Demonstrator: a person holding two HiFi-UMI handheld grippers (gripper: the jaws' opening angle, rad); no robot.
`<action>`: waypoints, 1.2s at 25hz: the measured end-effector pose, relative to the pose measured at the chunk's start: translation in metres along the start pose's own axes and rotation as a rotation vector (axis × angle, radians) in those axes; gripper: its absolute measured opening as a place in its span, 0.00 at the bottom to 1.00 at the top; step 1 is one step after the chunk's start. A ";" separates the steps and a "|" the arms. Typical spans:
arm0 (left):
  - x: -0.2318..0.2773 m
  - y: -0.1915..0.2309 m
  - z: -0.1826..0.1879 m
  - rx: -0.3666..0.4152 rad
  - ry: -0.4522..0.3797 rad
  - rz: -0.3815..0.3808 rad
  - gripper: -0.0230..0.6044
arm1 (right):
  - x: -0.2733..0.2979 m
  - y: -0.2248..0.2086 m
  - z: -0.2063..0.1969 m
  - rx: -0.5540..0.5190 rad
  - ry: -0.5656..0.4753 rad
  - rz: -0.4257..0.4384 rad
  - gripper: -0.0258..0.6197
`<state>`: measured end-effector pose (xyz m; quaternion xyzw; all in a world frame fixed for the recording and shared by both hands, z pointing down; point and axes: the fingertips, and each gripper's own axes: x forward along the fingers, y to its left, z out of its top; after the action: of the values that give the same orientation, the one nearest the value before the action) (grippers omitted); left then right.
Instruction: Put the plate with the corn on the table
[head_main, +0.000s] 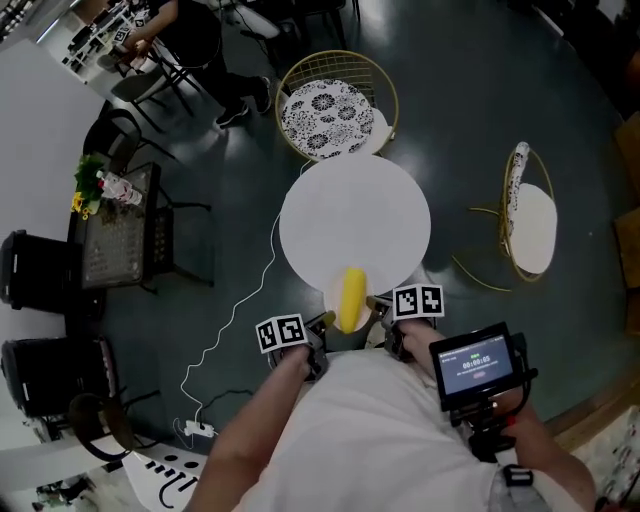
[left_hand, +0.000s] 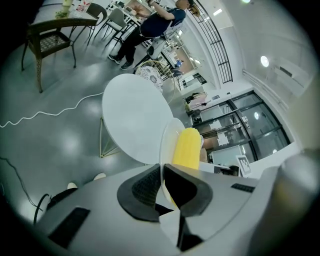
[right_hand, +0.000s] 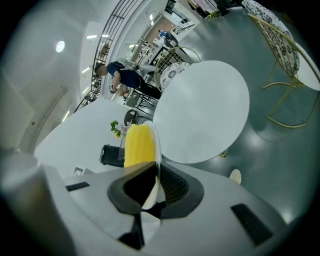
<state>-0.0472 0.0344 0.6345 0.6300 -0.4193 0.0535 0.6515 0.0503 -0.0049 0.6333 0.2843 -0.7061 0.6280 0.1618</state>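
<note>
- The left gripper (head_main: 321, 323), lower centre-left of the head view, has its jaws closed to a thin slit on the left rim of the plate (head_main: 331, 292). The left gripper view shows that rim edge-on between the dark pads (left_hand: 145, 187).
- The plate sits between the two tools at lower centre of the frame, carried off the surface as far as I can judge. Its far part overlaps the near edge of the table (head_main: 355, 215).
- The corn (head_main: 351, 298) lies along the plate, long axis running up-and-down the frame, pointing from the person toward the tabletop.
- The table's bare white round top lies straight ahead, above the plate in frame. The coming move therefore looks like a forward carry and a level lowering.
- The right gripper (head_main: 375, 306), lower centre-right, pinches the opposite rim, its jaws nearly together on it. Neither hand is nearer the table, so both should advance together.
</note>
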 end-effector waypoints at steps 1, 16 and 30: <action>0.010 0.000 0.009 0.000 -0.007 0.005 0.09 | 0.004 -0.006 0.012 -0.006 0.001 0.006 0.10; 0.041 -0.018 0.058 0.080 0.057 -0.001 0.09 | 0.005 -0.015 0.062 0.030 -0.090 -0.002 0.10; 0.044 -0.032 0.097 0.104 0.142 -0.017 0.09 | 0.006 0.002 0.092 0.080 -0.111 -0.067 0.10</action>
<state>-0.0461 -0.0766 0.6226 0.6612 -0.3632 0.1143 0.6465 0.0567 -0.0961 0.6204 0.3486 -0.6783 0.6333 0.1318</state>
